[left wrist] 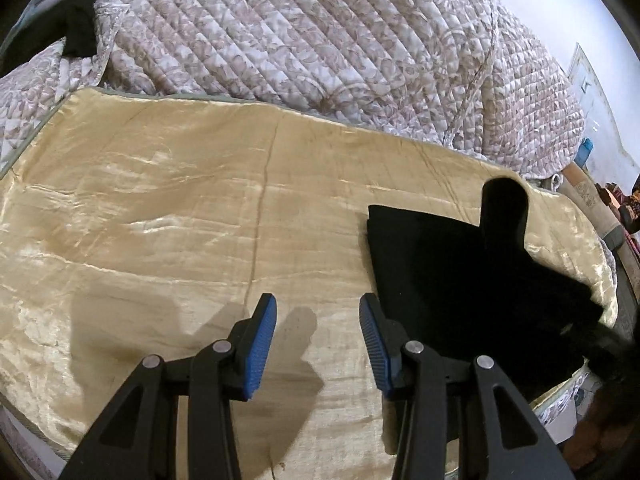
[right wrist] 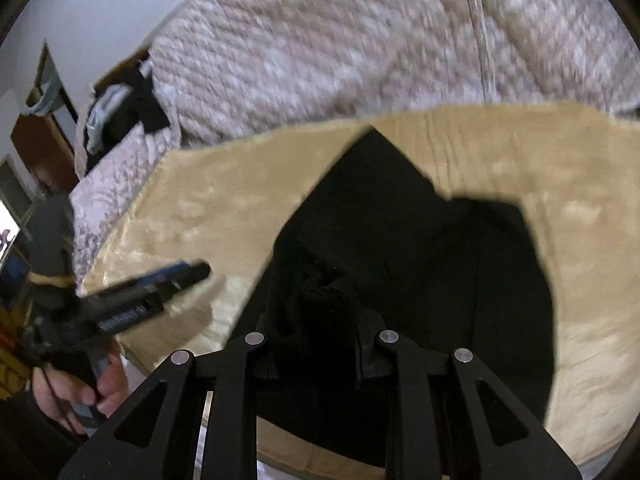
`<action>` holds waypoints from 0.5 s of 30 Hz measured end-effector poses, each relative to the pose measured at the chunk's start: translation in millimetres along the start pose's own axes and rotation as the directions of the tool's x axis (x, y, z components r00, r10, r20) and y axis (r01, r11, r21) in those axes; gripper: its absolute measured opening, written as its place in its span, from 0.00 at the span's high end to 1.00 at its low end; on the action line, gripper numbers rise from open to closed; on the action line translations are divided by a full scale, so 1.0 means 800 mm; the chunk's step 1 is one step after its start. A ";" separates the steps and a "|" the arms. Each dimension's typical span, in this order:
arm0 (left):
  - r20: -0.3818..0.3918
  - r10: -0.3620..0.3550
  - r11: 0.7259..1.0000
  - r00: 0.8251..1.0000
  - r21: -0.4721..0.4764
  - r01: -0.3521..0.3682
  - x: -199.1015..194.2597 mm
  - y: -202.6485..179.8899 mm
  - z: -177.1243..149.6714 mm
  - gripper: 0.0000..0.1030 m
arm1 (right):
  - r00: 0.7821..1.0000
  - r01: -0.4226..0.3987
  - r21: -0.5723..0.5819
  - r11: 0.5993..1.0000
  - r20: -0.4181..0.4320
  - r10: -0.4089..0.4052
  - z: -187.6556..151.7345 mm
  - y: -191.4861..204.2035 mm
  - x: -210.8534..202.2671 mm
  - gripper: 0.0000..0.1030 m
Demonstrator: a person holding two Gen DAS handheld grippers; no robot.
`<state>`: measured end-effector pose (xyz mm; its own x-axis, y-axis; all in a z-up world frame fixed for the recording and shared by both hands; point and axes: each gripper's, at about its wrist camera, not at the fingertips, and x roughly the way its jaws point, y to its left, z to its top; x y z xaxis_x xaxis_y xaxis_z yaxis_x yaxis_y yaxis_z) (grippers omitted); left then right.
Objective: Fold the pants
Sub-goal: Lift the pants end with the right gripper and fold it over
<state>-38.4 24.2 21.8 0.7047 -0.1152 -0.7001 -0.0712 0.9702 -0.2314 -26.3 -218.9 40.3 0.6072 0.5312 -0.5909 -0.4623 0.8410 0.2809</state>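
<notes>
Black pants (left wrist: 452,276) lie folded on a cream plush blanket (left wrist: 160,200) at the right of the left wrist view. My left gripper (left wrist: 318,320) hovers open over bare blanket just left of the pants, nothing between its blue pads (left wrist: 262,344). In the blurred right wrist view the pants (right wrist: 420,248) fill the middle, and my right gripper (right wrist: 320,312) is shut on a bunched fold of the black cloth, lifting it; its pads are hidden by the fabric. The left gripper (right wrist: 188,272) appears at the left there, held by a hand (right wrist: 76,396).
A quilted floral bedspread (left wrist: 320,48) is heaped behind the blanket. Dark clothes (right wrist: 132,112) lie at the far left corner of the bed. The blanket's right edge (left wrist: 600,248) drops off toward clutter on the floor. A wooden cabinet (right wrist: 44,136) stands by the wall.
</notes>
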 end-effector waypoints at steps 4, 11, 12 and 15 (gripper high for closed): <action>-0.001 0.001 1.000 1.000 0.003 -0.001 0.000 0.002 -0.001 0.55 | 1.000 -0.021 -0.046 0.999 0.019 0.022 0.004 0.016 0.002 0.79; 0.001 0.009 1.000 1.000 -0.015 -0.009 -0.001 0.010 0.002 0.55 | 0.991 -0.102 -0.073 0.992 -0.091 0.096 -0.023 0.024 0.046 0.56; 0.001 0.009 1.000 1.000 -0.018 -0.009 -0.001 0.010 0.003 0.55 | 0.988 -0.142 -0.069 0.987 -0.079 0.136 -0.023 0.023 0.039 0.54; 0.007 -0.002 1.000 1.000 -0.020 0.002 -0.003 0.006 0.005 0.55 | 0.964 -0.267 -0.073 0.961 0.005 0.268 -0.019 0.023 0.004 0.50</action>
<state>-37.5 29.8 25.3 0.7094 -0.1153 -0.6953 -0.0843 0.9655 -0.2462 -42.7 -203.2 32.1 0.4643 0.7373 -0.4907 -0.6533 0.6592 0.3723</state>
